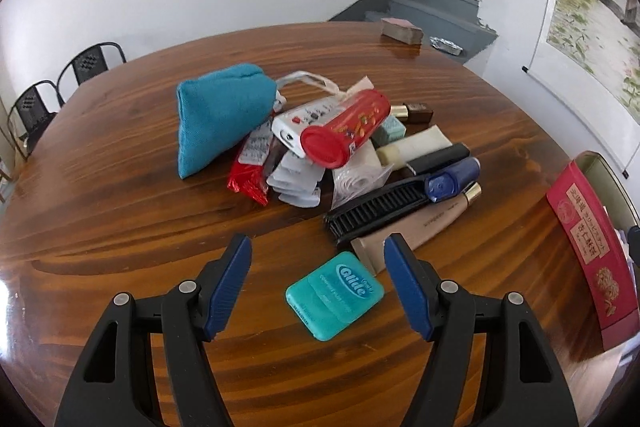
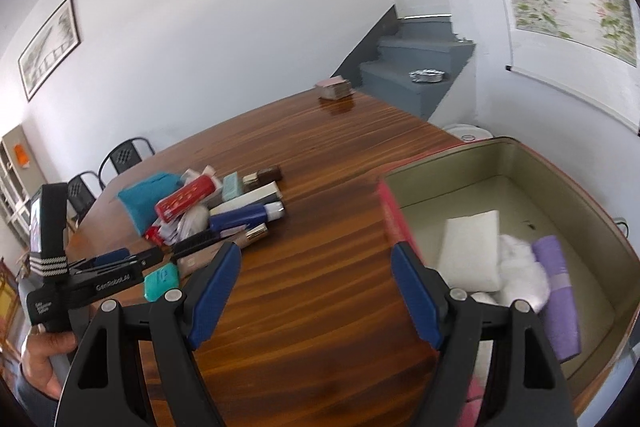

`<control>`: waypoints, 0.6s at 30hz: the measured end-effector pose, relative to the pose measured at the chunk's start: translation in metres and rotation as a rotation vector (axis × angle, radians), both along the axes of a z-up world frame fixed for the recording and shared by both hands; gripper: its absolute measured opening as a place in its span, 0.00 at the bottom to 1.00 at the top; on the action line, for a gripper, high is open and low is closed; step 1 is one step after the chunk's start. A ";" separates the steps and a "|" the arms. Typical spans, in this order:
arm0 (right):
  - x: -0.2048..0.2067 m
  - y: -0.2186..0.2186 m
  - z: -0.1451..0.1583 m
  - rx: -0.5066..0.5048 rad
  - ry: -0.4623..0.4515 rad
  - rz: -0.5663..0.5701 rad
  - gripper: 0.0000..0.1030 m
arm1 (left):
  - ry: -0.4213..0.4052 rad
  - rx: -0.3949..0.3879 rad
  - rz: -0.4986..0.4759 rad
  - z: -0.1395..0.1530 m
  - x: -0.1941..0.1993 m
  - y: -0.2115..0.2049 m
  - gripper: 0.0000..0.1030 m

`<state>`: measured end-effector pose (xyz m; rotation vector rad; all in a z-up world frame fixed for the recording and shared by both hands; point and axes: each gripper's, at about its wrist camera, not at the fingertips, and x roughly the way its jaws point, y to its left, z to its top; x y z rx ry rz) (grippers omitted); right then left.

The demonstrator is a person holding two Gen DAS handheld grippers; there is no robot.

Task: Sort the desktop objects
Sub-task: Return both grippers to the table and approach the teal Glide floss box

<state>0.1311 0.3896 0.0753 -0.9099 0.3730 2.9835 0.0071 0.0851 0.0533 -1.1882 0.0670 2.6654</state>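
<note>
A teal Glide floss box [image 1: 335, 294] lies on the wooden table between the fingers of my open left gripper [image 1: 318, 249]; the jaws do not touch it. Behind it is a pile: a teal cloth pouch [image 1: 218, 115], a red tube [image 1: 345, 129], a white remote [image 1: 306, 121], a black comb [image 1: 380, 209], a blue bottle [image 1: 454, 179] and a beige tube [image 1: 416, 227]. My right gripper [image 2: 316, 259] is open and empty above the table, next to the red tin box [image 2: 520, 227]. The floss box [image 2: 161, 281] and the left gripper [image 2: 132, 261] show in the right wrist view.
The tin box [image 1: 588, 251] stands at the table's right edge and holds a white pad [image 2: 472, 251], white cloth [image 2: 522, 279] and a purple roll [image 2: 558, 291]. A brown block [image 1: 402, 31] sits at the table's far edge. Black chairs [image 1: 60, 87] stand at the left.
</note>
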 end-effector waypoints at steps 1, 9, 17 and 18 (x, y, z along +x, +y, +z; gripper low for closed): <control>-0.002 -0.003 -0.001 0.001 -0.006 0.008 0.78 | -0.011 0.006 -0.010 -0.003 -0.001 -0.001 0.70; -0.014 -0.019 -0.014 -0.007 -0.055 0.052 0.78 | -0.055 0.006 -0.073 -0.018 -0.002 0.000 0.70; -0.022 -0.028 -0.021 -0.007 -0.079 0.073 0.78 | -0.081 0.005 -0.115 -0.027 -0.003 0.002 0.70; -0.023 -0.029 -0.021 -0.007 -0.081 0.075 0.78 | -0.082 -0.001 -0.117 -0.028 -0.003 0.002 0.70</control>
